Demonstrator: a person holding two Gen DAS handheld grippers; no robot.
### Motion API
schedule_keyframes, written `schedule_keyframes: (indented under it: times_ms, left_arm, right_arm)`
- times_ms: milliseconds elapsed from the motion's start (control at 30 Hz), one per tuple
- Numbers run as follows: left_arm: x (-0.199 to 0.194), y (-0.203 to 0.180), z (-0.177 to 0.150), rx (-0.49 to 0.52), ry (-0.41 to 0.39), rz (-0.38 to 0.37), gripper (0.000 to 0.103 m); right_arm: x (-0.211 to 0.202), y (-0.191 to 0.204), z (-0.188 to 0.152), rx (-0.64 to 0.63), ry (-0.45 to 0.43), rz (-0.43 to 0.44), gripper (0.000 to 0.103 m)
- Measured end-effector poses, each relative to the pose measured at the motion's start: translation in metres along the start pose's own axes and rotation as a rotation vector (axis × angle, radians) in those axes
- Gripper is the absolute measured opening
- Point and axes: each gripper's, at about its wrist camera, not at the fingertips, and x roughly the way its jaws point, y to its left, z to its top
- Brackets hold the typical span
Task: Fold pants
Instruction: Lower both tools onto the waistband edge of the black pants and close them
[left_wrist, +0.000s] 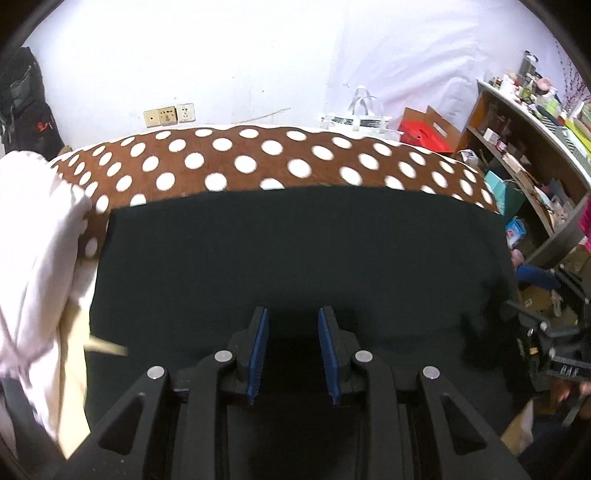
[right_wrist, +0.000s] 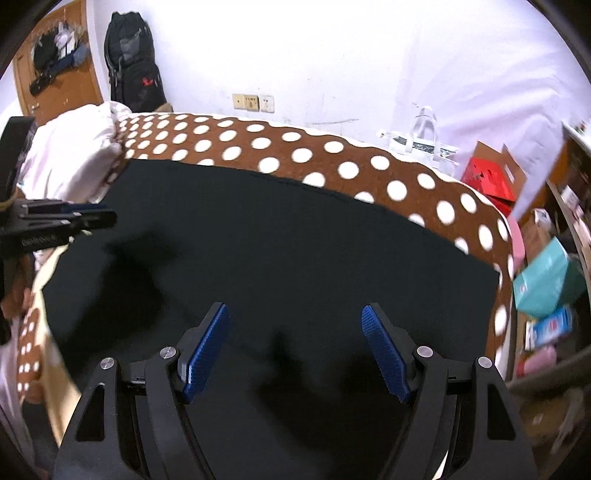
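While both grippers, left (left_wrist: 291, 325) and right (right_wrist: 295, 325), hover apart and empty, the pants (left_wrist: 295, 251) look soft and limp: pinch a near edge

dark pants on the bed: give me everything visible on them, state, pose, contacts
The pants are a very dark, nearly black, matte fabric, spread flat and smooth as one broad, roughly rectangular panel with straight edges; no waistband, seams or legs can be made out. They lie on the brown polka-dot blanket, which shows beyond the far edge. A white bundle sits by their left far corner. The left gripper and right gripper are both open above them, gripping nothing; contact cannot be told.
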Motion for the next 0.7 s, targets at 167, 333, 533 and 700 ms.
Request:
schedule_keyframes:
  times_ms: [167,333,533,700]
  left_arm:
    - [0.033,0.026,0.030,0.009,-0.002,0.009,0.030]
    - [0.066,0.042,0.055,0.043,-0.003,0.034,0.037]
    - [0.094,0.046,0.073,0.136,-0.011,0.092,0.042]
    - [0.110,0.041,0.079,0.196,-0.022,0.121,0.052]
  right_arm:
    - [0.038,-0.020,0.031,-0.099,0.013,0.000,0.075]
    - [0.072,-0.037,0.055,-0.165,0.046,-0.002,0.075]
    - [0.106,-0.051,0.075,-0.237,0.087,0.034,0.075]
    - [0.125,-0.055,0.075,-0.266,0.126,0.065,0.075]
